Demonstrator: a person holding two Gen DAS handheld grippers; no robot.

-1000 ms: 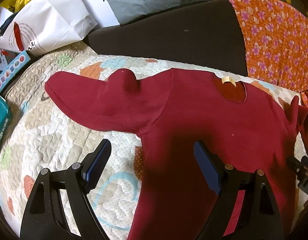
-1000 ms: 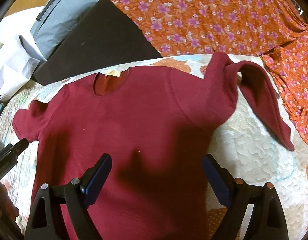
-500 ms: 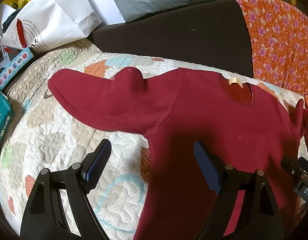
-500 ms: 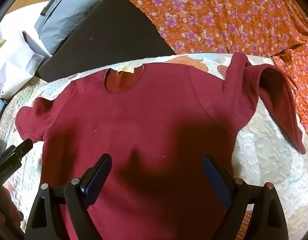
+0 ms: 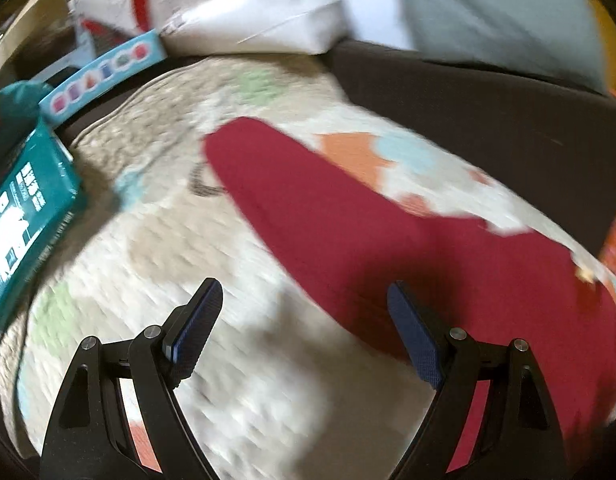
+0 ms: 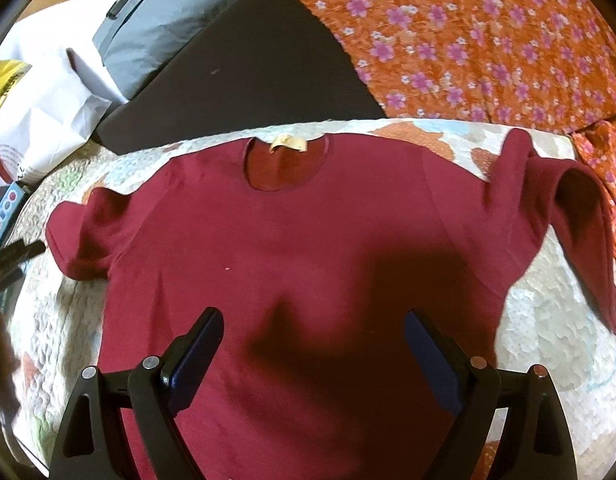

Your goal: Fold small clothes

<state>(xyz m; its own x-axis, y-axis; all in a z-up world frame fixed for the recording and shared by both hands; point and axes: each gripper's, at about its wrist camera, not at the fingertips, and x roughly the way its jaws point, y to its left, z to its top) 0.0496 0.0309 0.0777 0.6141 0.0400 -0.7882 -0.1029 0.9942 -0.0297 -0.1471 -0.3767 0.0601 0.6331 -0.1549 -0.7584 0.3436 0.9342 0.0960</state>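
Observation:
A dark red long-sleeved shirt [image 6: 300, 248] lies front up on a patterned quilt [image 6: 547, 332], neck hole away from me. Its right sleeve [image 6: 575, 216] is bunched and folded over at the right edge. Its left sleeve [image 5: 308, 200] stretches out flat in the blurred left wrist view. My right gripper [image 6: 313, 344] is open and empty above the shirt's lower body. My left gripper [image 5: 304, 316] is open and empty above the quilt, beside the left sleeve's lower edge. The left gripper's tip also shows at the left edge of the right wrist view [image 6: 16, 256].
A dark brown cushion [image 6: 244, 76] and a grey pillow [image 6: 164, 28] lie behind the quilt. An orange flowered cloth [image 6: 487, 44] covers the back right. A white paper bag [image 5: 236, 4], a light blue box [image 5: 104, 76] and a teal box [image 5: 24, 204] sit at the left.
My left gripper has swung left towards the left sleeve, and its view is now blurred. My right gripper has shifted a little over the shirt's body. Both stay open.

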